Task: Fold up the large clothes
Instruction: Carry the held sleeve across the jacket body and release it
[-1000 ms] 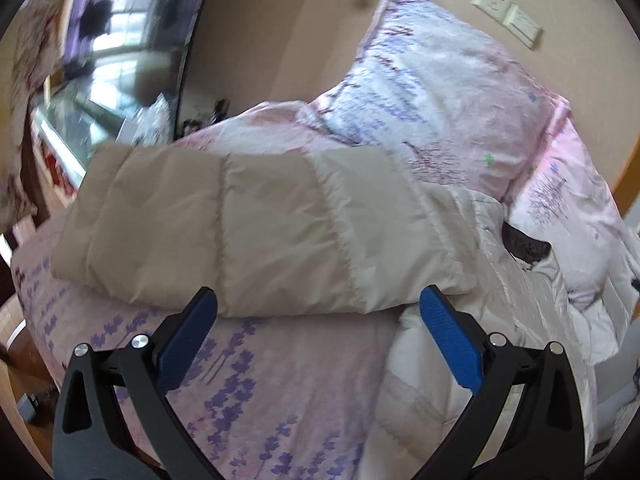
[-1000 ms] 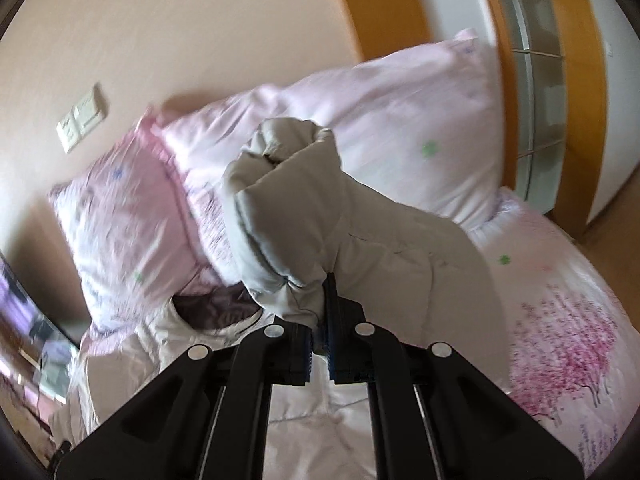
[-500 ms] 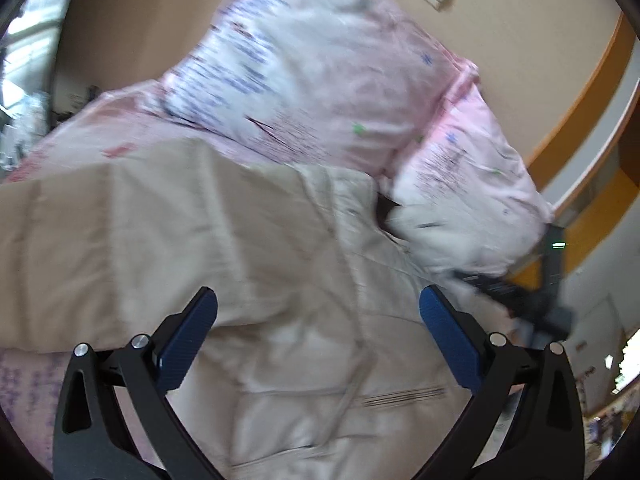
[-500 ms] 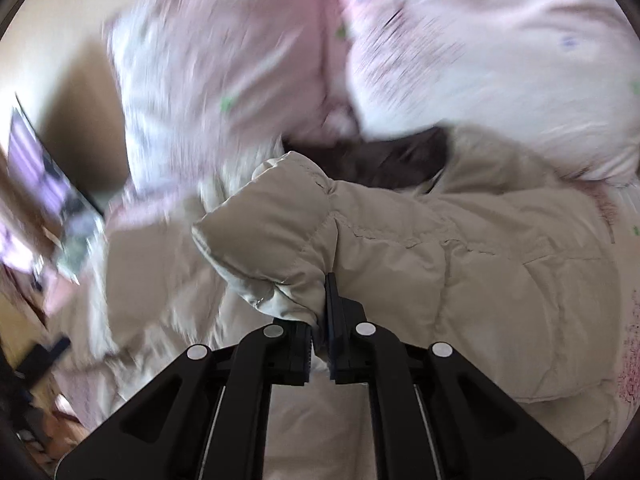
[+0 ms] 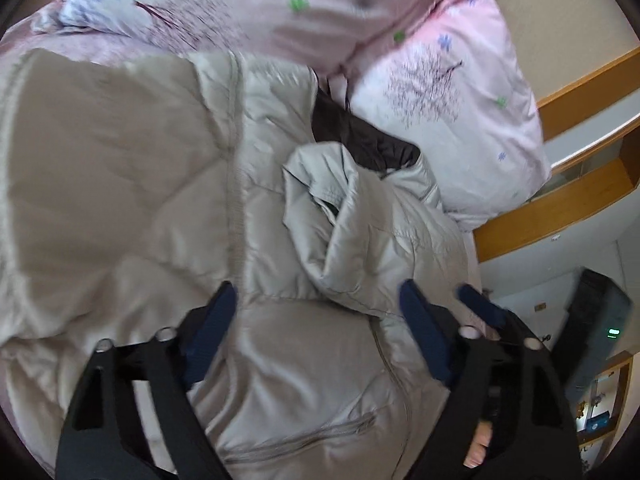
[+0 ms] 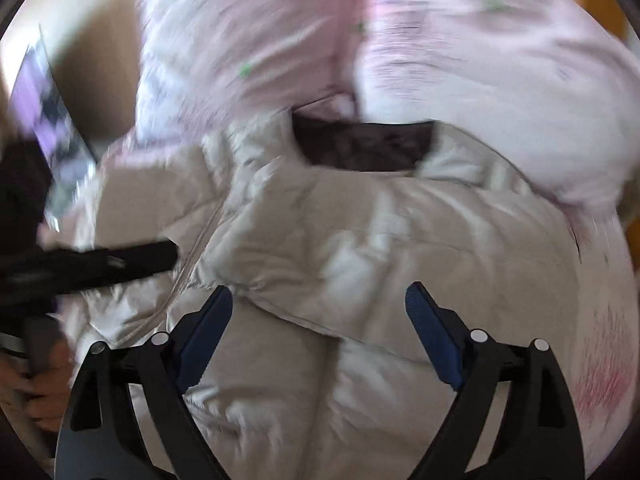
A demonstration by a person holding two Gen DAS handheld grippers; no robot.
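Note:
A beige puffer jacket (image 5: 304, 380) lies spread on the bed, with its dark brown collar lining (image 5: 360, 140) toward the pillows. One sleeve (image 5: 100, 184) lies folded across it on the left. The other sleeve's cuff (image 5: 336, 216) rests crumpled on the jacket's middle. My left gripper (image 5: 318, 320) hovers just before that cuff; its jaws are closing and the pads press on nothing. My right gripper (image 6: 320, 320) is over the same sleeve (image 6: 380, 248), jaws opening wide and holding nothing. One of its fingers (image 5: 480, 308) shows beside my left gripper.
Two pink flowered pillows (image 5: 448, 92) (image 6: 480, 80) lean against the wall behind the jacket. A wooden frame (image 5: 560, 208) and a dark device (image 5: 600, 320) stand to the right of the bed. A screen (image 6: 52, 120) is at the far left. A hand (image 6: 44, 380) grips the left tool.
The right gripper came down, opened and let go of the sleeve, which now lies on the jacket. The left gripper swung right from the folded sleeve and its jaws narrowed.

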